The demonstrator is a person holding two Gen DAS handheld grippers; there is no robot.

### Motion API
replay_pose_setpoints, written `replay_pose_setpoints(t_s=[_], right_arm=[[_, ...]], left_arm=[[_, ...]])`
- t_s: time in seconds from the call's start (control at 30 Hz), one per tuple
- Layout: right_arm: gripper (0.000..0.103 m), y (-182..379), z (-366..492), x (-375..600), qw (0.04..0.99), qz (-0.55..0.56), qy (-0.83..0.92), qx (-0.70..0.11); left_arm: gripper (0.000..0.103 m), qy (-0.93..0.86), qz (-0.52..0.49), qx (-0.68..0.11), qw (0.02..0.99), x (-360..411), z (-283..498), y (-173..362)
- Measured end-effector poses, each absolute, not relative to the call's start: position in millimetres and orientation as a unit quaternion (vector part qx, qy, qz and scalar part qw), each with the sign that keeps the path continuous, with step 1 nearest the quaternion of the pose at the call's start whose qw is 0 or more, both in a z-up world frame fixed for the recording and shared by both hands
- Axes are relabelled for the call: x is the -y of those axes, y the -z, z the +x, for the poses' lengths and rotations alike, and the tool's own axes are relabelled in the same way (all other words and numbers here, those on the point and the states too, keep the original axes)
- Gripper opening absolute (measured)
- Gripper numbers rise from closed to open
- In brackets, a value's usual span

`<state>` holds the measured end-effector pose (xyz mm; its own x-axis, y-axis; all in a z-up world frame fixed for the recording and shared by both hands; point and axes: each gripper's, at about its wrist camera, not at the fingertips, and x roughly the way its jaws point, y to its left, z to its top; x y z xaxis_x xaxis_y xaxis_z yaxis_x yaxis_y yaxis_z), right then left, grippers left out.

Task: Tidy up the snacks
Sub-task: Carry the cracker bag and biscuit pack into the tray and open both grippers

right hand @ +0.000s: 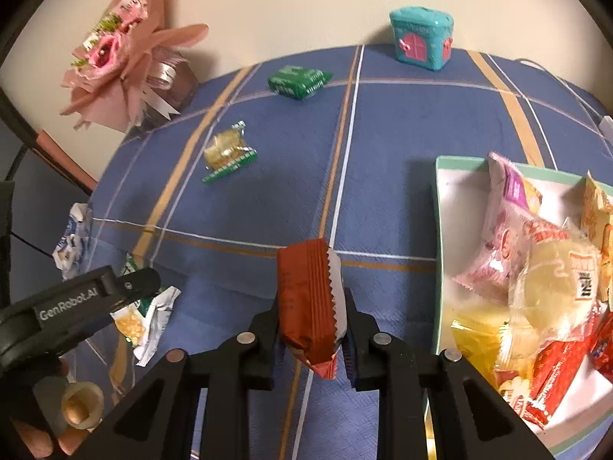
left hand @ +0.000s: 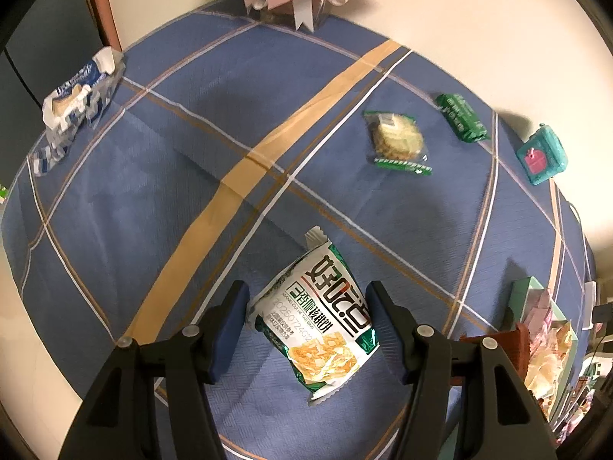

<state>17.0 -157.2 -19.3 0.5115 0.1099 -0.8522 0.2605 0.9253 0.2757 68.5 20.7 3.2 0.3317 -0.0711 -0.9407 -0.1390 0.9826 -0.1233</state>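
My left gripper (left hand: 306, 295) points down at the table, its blue pads against both sides of a white-and-green snack bag (left hand: 318, 314). In the right wrist view that bag (right hand: 149, 318) hangs crumpled under one of its black fingers (right hand: 130, 283). My right gripper (right hand: 310, 337) is shut on a brown-red snack bar (right hand: 306, 299), which stands upright between the pads above the cloth. Just to the right of it is a white tray with a mint-green rim (right hand: 438, 230), filled with several wrapped snacks.
On the blue plaid cloth (left hand: 153, 191) lie a green packet (right hand: 299, 81), a wrapped biscuit (right hand: 228, 151) and a blue-and-white wrapper (left hand: 76, 103). A teal toy house (right hand: 421, 38) and a pink bouquet (right hand: 126, 53) stand at the far edge by the wall.
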Motion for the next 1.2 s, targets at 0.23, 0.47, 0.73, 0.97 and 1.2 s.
replay_pose_setpoints(t_s=[0.23,0.47,0.73,0.97,1.2], right_arm=[[0.026,-9,4,171,0.865,0.193,0.045,-0.46],[0.026,-36,-15,196,0.878,0.204,0.059,-0.429],[0.026,-46,-41,236,0.878,0.215,0.1,-0.416],[0.026,-50,-68,285,0.873,0.228,0.146,-0.407],[0.026,-50,-98,337,0.861,0.245,0.194,-0.402]], left_arm=[[0.064,-0.011,-0.078,-0.55,0.832,-4,62,-27],[0.064,0.018,-0.055,-0.526,0.848,28,50,-47],[0.064,0.078,-0.012,-0.511,0.856,87,27,-62],[0.064,0.135,0.029,-0.504,0.853,142,2,-67],[0.064,0.195,0.091,-0.493,0.843,199,-31,-66]])
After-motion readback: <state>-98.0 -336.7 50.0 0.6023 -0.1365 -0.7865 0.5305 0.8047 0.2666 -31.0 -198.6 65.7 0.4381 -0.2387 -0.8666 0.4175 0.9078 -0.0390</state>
